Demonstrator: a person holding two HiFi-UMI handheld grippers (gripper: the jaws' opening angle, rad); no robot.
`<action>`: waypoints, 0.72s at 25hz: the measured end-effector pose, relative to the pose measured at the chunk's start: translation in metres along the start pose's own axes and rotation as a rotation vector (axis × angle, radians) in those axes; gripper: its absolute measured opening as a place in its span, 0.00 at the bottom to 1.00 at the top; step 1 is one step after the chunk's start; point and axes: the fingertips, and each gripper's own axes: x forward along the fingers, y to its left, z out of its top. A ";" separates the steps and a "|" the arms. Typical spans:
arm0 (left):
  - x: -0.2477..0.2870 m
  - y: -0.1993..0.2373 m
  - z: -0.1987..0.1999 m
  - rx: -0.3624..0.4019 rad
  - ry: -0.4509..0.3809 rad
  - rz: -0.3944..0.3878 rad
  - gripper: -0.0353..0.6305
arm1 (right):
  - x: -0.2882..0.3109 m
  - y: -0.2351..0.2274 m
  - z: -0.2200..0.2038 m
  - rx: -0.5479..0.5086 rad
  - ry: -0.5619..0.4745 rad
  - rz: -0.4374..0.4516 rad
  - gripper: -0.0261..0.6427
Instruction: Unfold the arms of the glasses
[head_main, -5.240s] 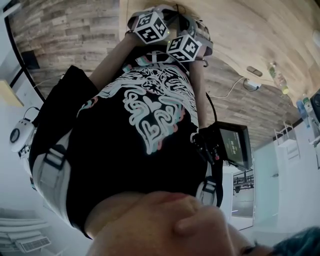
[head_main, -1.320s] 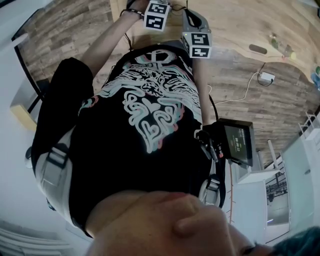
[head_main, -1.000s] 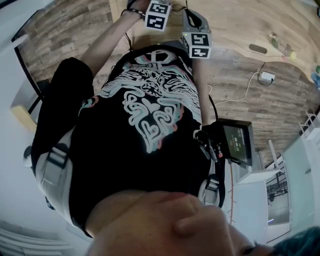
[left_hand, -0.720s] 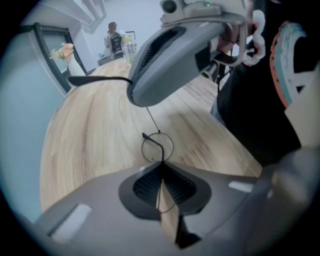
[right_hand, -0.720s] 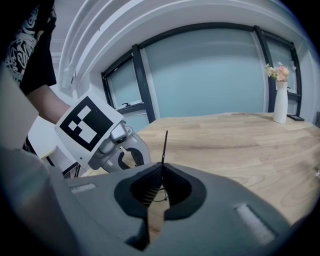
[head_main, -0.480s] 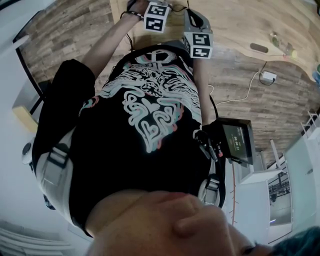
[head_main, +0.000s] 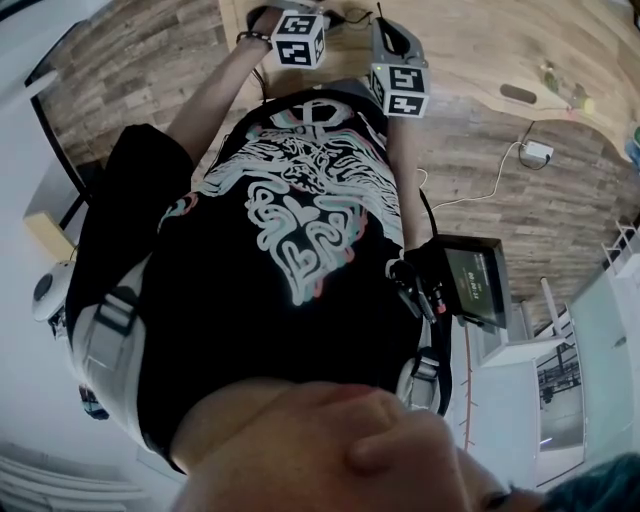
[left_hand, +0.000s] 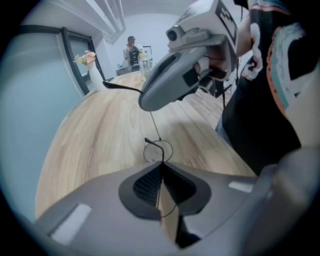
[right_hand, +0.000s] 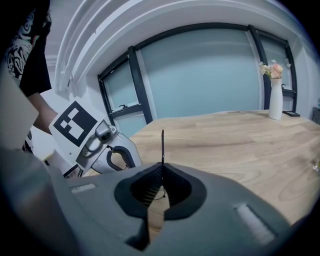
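The glasses are thin black wire ones, held in the air over the light wooden table (left_hand: 100, 145). My left gripper (left_hand: 161, 167) is shut on the frame, and a round lens rim (left_hand: 158, 150) shows just past its pads. One arm (left_hand: 152, 120) runs from there up to my right gripper (left_hand: 150, 102), and its curved end (left_hand: 118, 86) sticks out to the left. In the right gripper view, my right gripper (right_hand: 162, 167) is shut on that arm (right_hand: 162, 145), which stands straight up from the pads. The left gripper's body (right_hand: 95, 145) is close at the left.
A white vase with flowers (right_hand: 275, 95) stands at the table's far edge, with bottles (left_hand: 145, 59) and a person (left_hand: 132, 50) beyond. In the head view both marker cubes (head_main: 300, 40) are above my torso, a screen (head_main: 475, 285) hangs at my hip, and a charger (head_main: 537, 152) lies on the floor.
The left gripper's marker cube has shifted a little left and rolled. The right gripper has stayed where it was.
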 end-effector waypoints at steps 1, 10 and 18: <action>0.000 -0.001 0.000 -0.010 -0.006 -0.002 0.05 | 0.000 0.000 0.000 0.000 0.001 -0.001 0.04; -0.011 0.011 0.006 -0.100 -0.103 0.025 0.04 | 0.001 -0.001 -0.003 0.005 0.009 -0.003 0.04; -0.014 0.014 0.007 -0.115 -0.134 0.060 0.04 | 0.002 -0.004 -0.002 0.010 0.013 -0.011 0.04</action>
